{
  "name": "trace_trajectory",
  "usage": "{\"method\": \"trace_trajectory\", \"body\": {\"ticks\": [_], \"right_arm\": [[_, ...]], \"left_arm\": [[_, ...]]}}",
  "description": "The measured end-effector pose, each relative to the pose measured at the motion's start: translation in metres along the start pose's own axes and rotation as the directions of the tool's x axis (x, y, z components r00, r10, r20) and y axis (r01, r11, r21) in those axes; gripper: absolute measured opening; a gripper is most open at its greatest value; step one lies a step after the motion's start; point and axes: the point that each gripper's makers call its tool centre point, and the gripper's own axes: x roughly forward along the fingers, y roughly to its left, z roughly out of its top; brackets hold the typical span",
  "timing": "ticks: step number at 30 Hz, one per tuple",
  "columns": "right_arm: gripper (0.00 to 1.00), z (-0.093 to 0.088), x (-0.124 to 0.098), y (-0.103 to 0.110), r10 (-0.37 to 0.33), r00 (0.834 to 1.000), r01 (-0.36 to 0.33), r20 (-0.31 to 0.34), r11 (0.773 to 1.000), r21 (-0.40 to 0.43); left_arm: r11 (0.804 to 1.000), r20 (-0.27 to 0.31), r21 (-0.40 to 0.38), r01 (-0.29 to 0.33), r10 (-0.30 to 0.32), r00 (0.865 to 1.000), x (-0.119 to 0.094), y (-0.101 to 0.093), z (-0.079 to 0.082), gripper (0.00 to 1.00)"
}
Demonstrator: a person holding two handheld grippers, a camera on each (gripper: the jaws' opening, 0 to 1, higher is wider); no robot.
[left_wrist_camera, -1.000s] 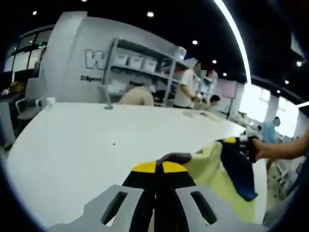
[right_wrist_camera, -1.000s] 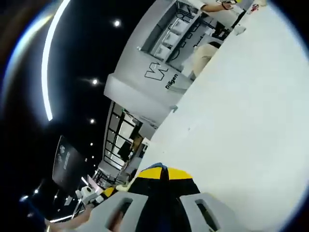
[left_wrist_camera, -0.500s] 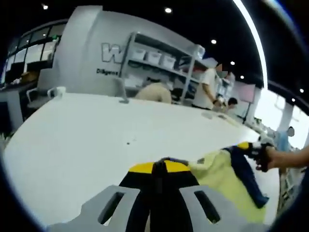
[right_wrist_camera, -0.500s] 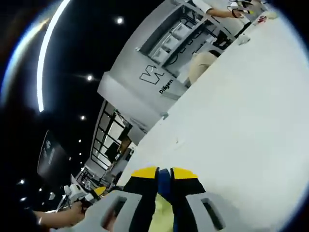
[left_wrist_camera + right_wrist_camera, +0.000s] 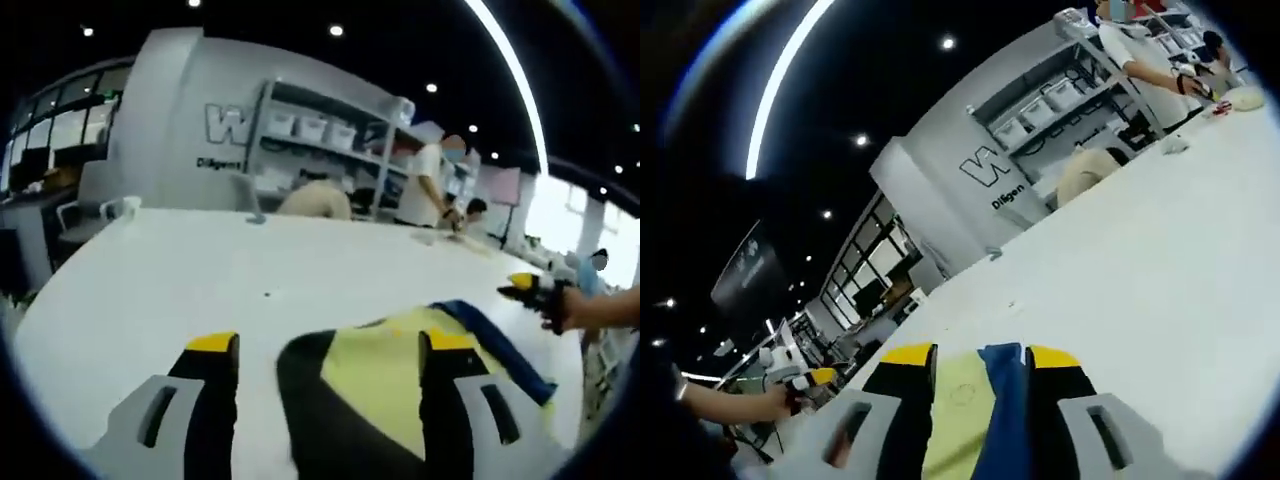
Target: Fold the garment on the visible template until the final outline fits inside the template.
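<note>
A yellow garment (image 5: pixel 385 375) with black and blue trim lies on the white table (image 5: pixel 200 290). My left gripper (image 5: pixel 331 342) is open, its yellow-tipped jaws set wide on either side of the garment's near edge. In the right gripper view, the garment's yellow cloth (image 5: pixel 958 400) and blue edge (image 5: pixel 1005 395) lie between the parted jaws of my right gripper (image 5: pixel 980 356), which is open. A hand holds the right gripper (image 5: pixel 527 291) at the right of the left gripper view, just beyond the blue trim (image 5: pixel 500 345). The left gripper (image 5: pixel 808 380) shows at the lower left of the right gripper view.
The white table stretches far ahead. Beyond its far edge stand shelves with bins (image 5: pixel 310 125) and a grey wall with lettering (image 5: pixel 990 170). People (image 5: pixel 425 185) stand and sit near the shelves. Small items (image 5: pixel 1240 98) lie at the table's far end.
Both grippers have opened: the left jaws, shut half a second ago, now stand wide apart, and the right jaws have parted. The garment has dropped onto the table.
</note>
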Motion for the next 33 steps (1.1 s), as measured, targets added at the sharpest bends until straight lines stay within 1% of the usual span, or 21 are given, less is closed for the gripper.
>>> {"method": "trace_trajectory", "body": {"ticks": [2, 3, 4, 6, 8, 9, 11, 13, 14, 16, 17, 19, 21, 22, 23, 26, 29, 30, 32, 33], "right_arm": [[0.32, -0.008, -0.012, 0.003, -0.008, 1.0, 0.008, -0.023, 1.0, -0.029], [0.32, -0.012, -0.016, 0.002, -0.015, 0.999, 0.012, -0.04, 0.998, -0.065], [0.31, -0.017, -0.022, 0.008, -0.013, 0.999, 0.009, -0.047, 0.997, -0.078], [0.31, -0.025, -0.03, 0.014, -0.014, 0.998, 0.009, -0.059, 0.996, -0.083], [0.31, -0.028, -0.036, 0.011, -0.014, 0.998, 0.008, -0.068, 0.995, -0.097], [0.3, -0.035, -0.042, 0.015, -0.017, 0.996, 0.008, -0.082, 0.994, -0.106], [0.28, -0.045, -0.053, 0.015, -0.022, 0.995, 0.01, -0.101, 0.993, -0.114], [0.28, -0.053, -0.062, 0.014, -0.028, 0.993, 0.014, -0.116, 0.993, -0.119], [0.28, -0.057, -0.068, 0.016, -0.031, 0.992, 0.017, -0.123, 0.993, -0.115], [0.28, -0.061, -0.077, 0.021, -0.036, 0.99, 0.021, -0.133, 0.993, -0.112], [0.28, -0.069, -0.085, 0.022, -0.043, 0.988, 0.024, -0.145, 0.991, -0.131], [0.27, -0.076, -0.094, 0.022, -0.049, 0.986, 0.029, -0.158, 0.991, -0.131], [0.26, -0.079, -0.099, 0.022, -0.053, 0.986, 0.033, -0.159, 0.992, -0.125], [0.25, -0.081, -0.106, 0.026, -0.057, 0.985, 0.038, -0.161, 0.992, -0.119], [0.24, -0.083, -0.109, 0.027, -0.059, 0.985, 0.04, -0.164, 0.992, -0.118], [0.23, -0.092, -0.12, 0.026, -0.078, 0.979, 0.053, -0.188, 0.989, -0.137], [0.23, -0.102, -0.131, 0.025, -0.092, 0.976, 0.065, -0.198, 0.988, -0.14], [0.22, -0.105, -0.133, 0.024, -0.099, 0.975, 0.072, -0.201, 0.988, -0.14], [0.21, -0.111, -0.138, 0.019, -0.129, 0.969, 0.095, -0.21, 0.982, -0.164], [0.2, -0.114, -0.141, 0.02, -0.138, 0.967, 0.101, -0.216, 0.98, -0.173]], "left_arm": [[1.0, 0.007, 0.015, 0.016, -0.016, 1.0, -0.007, -0.006, 0.002, 0.82], [0.999, 0.007, 0.021, 0.027, -0.027, 1.0, -0.011, -0.011, 0.002, 0.82], [0.999, 0.007, 0.022, 0.04, -0.04, 0.999, -0.014, -0.013, 0.002, 0.82], [0.998, 0.011, 0.031, 0.054, -0.055, 0.998, -0.022, -0.022, 0.002, 0.84], [0.997, 0.014, 0.039, 0.06, -0.061, 0.998, -0.029, -0.028, 0.001, 0.86], [0.997, 0.021, 0.046, 0.063, -0.064, 0.998, -0.034, -0.033, 0.002, 0.86], [0.996, 0.031, 0.044, 0.072, -0.073, 0.997, -0.044, -0.04, 0.001, 0.88], [0.996, 0.041, 0.039, 0.083, -0.084, 0.996, -0.053, -0.047, -0.001, 0.92], [0.995, 0.044, 0.032, 0.098, -0.1, 0.994, -0.058, -0.052, -0.003, 0.96], [0.993, 0.041, 0.033, 0.109, -0.111, 0.993, -0.064, -0.058, -0.006, 0.99], [0.992, 0.033, 0.056, 0.11, -0.112, 0.993, -0.074, -0.065, -0.01, 0.99], [0.991, 0.035, 0.075, 0.115, -0.118, 0.992, -0.084, -0.073, -0.012, 0.99], [0.99, 0.033, 0.072, 0.12, -0.123, 0.992, -0.089, -0.077, -0.013, 0.99], [0.99, 0.032, 0.068, 0.123, -0.125, 0.992, -0.092, -0.079, -0.014, 0.99], [0.99, 0.034, 0.064, 0.125, -0.127, 0.991, -0.096, -0.081, -0.014, 0.99], [0.989, 0.034, 0.054, 0.136, -0.138, 0.99, -0.104, -0.085, -0.017, 0.99], [0.988, 0.015, 0.063, 0.138, -0.139, 0.99, -0.116, -0.092, -0.025, 0.99], [0.989, 0.011, 0.061, 0.138, -0.139, 0.99, -0.117, -0.091, -0.026, 0.99], [0.991, 0.023, 0.018, 0.134, -0.135, 0.991, -0.126, -0.094, -0.028, 0.99], [0.991, 0.03, -0.004, 0.136, -0.136, 0.99, -0.128, -0.096, -0.028, 0.99]]}}
